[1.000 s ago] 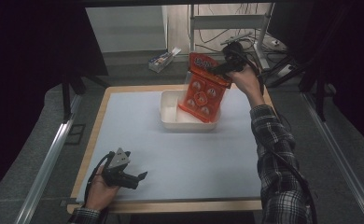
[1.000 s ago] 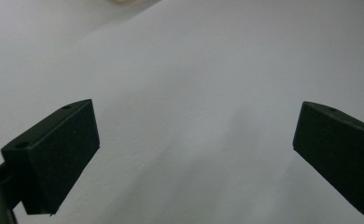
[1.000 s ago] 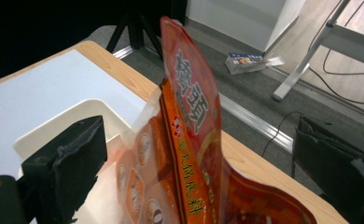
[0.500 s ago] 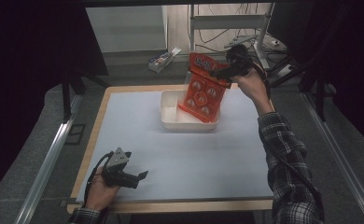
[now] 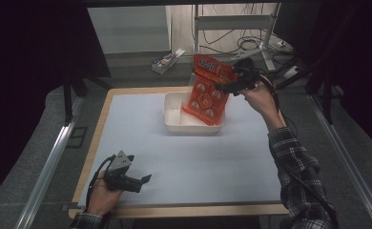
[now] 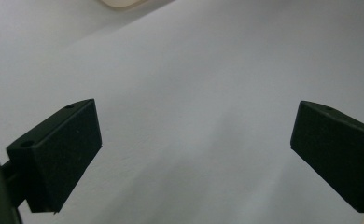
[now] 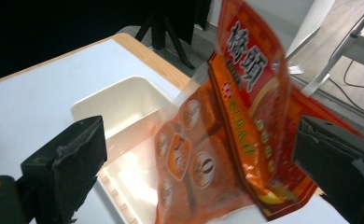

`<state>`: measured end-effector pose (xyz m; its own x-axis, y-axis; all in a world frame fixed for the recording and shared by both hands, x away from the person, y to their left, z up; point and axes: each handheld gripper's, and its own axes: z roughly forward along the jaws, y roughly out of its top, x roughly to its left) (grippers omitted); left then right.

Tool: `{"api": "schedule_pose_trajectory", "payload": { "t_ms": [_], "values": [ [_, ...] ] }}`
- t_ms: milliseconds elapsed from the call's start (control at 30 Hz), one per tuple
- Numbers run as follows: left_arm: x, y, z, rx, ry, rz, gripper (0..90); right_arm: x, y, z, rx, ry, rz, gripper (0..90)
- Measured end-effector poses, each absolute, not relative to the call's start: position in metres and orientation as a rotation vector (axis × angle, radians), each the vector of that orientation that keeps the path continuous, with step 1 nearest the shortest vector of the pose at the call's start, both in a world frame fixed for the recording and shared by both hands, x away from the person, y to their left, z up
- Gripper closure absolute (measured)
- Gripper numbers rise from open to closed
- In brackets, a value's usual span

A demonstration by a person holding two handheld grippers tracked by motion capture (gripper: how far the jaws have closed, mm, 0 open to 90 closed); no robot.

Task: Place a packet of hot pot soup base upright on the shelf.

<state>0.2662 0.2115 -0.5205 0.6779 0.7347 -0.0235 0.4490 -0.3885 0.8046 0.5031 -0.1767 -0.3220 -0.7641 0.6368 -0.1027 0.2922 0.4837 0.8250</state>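
The right claw (image 5: 228, 87) hangs wide open beside the orange packet (image 5: 207, 89) standing tilted in the white tub (image 5: 174, 110), which may topple out unsupported; left claw (image 5: 143, 180) open, idle on the surface (image 5: 184, 157)

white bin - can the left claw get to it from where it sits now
Probably yes. The left claw sits open at the near left of the table, and bare white mat lies between it and the white bin. The orange bag leaning in the bin covers its right part, leaving the left rim free.
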Motion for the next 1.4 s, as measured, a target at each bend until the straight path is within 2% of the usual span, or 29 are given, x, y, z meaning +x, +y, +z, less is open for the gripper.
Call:
{"api": "schedule_pose_trajectory", "payload": {
  "t_ms": [400, 1400],
  "values": [
    [0.266, 0.211, -0.520, 2.048, 0.910, 0.437, 1.7, 0.486, -0.185, -0.338, 0.823, 2.341, 1.245, 0.0],
    [0.265, 0.207, -0.523, 2.093, 0.896, 0.473, 2.3, 0.433, -0.186, -0.376, 0.853, 2.293, 1.297, 0.0]
  ]
}}
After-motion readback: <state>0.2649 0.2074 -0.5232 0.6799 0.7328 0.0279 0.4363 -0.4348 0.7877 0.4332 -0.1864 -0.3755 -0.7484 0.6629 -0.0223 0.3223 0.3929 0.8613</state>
